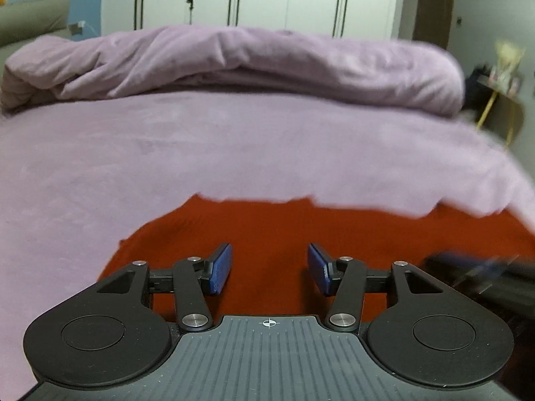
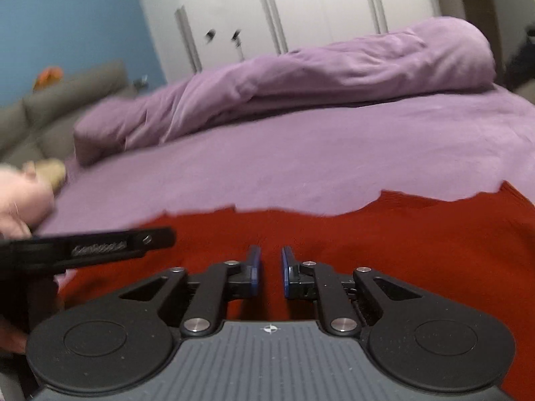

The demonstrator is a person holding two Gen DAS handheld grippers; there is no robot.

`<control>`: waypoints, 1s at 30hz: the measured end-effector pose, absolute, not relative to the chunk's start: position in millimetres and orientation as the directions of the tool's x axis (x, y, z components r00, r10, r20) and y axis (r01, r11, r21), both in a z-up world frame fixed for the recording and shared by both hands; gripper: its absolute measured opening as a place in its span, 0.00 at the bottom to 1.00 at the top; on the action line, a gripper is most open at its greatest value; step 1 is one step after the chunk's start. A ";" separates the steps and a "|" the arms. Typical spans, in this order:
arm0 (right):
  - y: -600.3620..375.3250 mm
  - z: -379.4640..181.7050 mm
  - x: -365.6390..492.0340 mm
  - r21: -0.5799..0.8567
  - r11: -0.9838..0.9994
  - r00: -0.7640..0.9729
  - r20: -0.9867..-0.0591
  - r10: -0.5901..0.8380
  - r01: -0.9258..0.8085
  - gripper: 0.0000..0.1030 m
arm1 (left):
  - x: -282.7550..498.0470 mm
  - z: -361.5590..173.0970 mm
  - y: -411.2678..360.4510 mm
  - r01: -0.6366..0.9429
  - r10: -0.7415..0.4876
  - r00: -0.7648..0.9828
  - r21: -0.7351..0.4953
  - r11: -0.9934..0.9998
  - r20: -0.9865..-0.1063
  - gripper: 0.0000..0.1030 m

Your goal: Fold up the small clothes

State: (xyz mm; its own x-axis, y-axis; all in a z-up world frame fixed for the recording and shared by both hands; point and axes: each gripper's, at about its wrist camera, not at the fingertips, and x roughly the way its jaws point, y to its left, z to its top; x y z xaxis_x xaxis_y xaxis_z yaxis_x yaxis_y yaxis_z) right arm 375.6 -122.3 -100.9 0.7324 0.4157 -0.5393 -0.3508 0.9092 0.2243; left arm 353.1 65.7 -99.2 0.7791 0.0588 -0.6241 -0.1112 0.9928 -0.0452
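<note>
Hovering low-centre over the red knitted garment [image 1: 274, 230] on the lilac bed [image 1: 200, 147], left gripper [image 1: 269, 269] and right gripper [image 2: 269, 272] fingers are released, empty.

The red garment [image 1: 334, 230] runs under both grippers, its near part hidden. Its far edge is smeared by blur. The side table [image 1: 501, 100] is cut off at the frame's rim.

So it's a bed with a soft lilac fleece sheet [image 1: 234, 140], red knit garment [image 1: 267, 230] spread flat up front, rumpled lilac duvet [image 1: 234, 60] bunched along the far side.
</note>
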 end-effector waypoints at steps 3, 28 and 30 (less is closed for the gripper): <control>-141.8 -105.8 385.1 0.143 0.936 0.757 -0.554 0.346 -0.323 0.13 | 348.6 -105.8 83.2 -0.138 0.078 0.786 -0.051 0.989 -0.613 0.54; -337.5 -98.6 217.8 0.508 0.833 0.756 -0.629 0.182 0.221 0.37 | 209.8 -95.6 157.5 -0.193 -0.170 0.663 -0.385 0.902 -0.729 0.54; -335.6 -98.7 218.3 0.535 0.815 0.754 -0.624 0.206 0.220 0.37 | 214.0 -98.0 158.1 -0.219 -0.179 0.657 -0.413 0.884 -0.733 0.54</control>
